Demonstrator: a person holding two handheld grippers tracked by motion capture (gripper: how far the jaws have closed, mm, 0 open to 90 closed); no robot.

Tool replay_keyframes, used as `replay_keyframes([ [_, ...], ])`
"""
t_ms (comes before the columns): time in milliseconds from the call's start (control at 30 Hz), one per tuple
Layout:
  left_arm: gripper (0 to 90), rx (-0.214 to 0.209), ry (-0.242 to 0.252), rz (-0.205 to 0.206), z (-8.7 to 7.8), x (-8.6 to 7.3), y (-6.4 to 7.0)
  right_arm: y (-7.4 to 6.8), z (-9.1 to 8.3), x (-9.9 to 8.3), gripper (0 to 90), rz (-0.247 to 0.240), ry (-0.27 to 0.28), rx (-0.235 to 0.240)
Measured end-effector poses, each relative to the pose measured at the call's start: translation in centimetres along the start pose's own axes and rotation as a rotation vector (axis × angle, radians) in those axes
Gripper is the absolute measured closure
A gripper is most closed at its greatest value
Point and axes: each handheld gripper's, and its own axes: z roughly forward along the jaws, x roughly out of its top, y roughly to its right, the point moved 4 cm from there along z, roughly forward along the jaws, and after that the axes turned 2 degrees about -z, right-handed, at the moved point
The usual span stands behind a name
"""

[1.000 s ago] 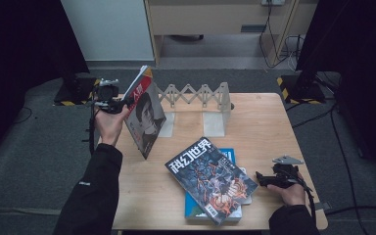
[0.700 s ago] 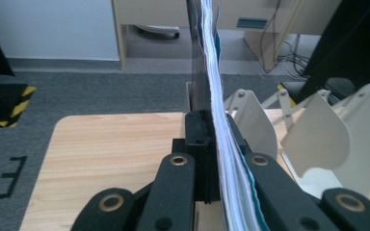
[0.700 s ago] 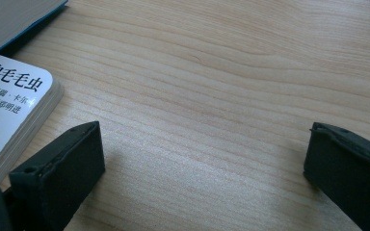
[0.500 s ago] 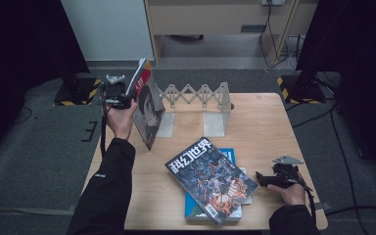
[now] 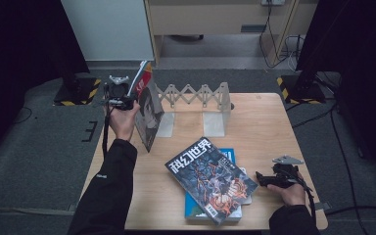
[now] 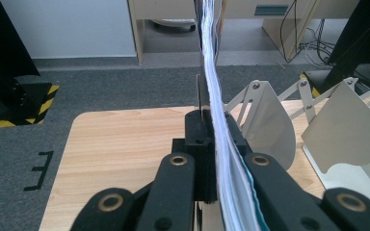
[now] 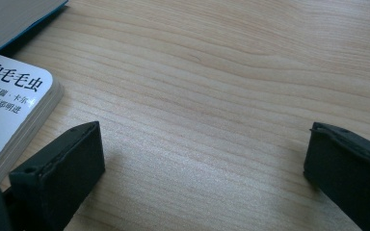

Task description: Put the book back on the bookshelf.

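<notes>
My left gripper [image 5: 126, 96] is shut on the top edge of a magazine [image 5: 149, 115] that stands upright at the left end of a white folding book rack [image 5: 196, 95]. In the left gripper view the jaws [image 6: 211, 140] clamp the magazine's page edges [image 6: 212, 91], and the rack's dividers [image 6: 266, 126] stand just to the right. A colourful magazine [image 5: 210, 179] lies on top of a blue book [image 5: 229, 154] at the table's front. My right gripper [image 5: 260, 179] rests open on the wood beside that stack. Between its jaws [image 7: 202, 154] lies bare wood, and a white book corner [image 7: 10, 92] is at the left.
The wooden table [image 5: 259, 122] has bare wood at the right and behind the stack. Grey carpet surrounds it, with black stands with yellow-striped bases [image 5: 76, 91] and cables on the floor. A cabinet [image 5: 215, 19] stands behind.
The left hand has carried the magazine farther back and stood it more upright next to the rack's left end. The right gripper has stayed put.
</notes>
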Motion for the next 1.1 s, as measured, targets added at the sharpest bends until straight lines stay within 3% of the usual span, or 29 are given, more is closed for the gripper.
replay_keyframes([
  [100, 84.6, -0.008, -0.003, 0.001, 0.0, 0.0, -0.2, 0.0, 0.0, 0.0, 0.7, 0.0, 0.0, 0.0],
  [167, 81.5, -0.027, 0.036, -0.002, -0.3, 0.0, -0.4, 0.0, 0.0, 0.0, 0.7, 0.0, 0.0, 0.0],
  [333, 71.0, -0.078, 0.062, -0.004, -1.1, -0.1, -0.7, 0.0, 0.0, 0.0, 0.7, 0.0, 0.0, 0.0],
  [667, 43.6, -0.172, 0.198, -0.005, -4.7, -0.6, -1.5, 0.0, 0.0, 0.0, 0.7, 0.0, 0.0, 0.0],
  [900, 36.6, -0.223, 0.25, -0.038, -8.0, -2.5, -2.6, 0.0, 0.0, 0.0, 0.6, 0.001, 0.0, -0.003],
  [1100, 30.5, -0.241, 0.231, -0.041, -9.5, -4.9, -3.3, 0.0, 0.0, 0.0, 0.3, 0.003, -0.002, -0.004],
])
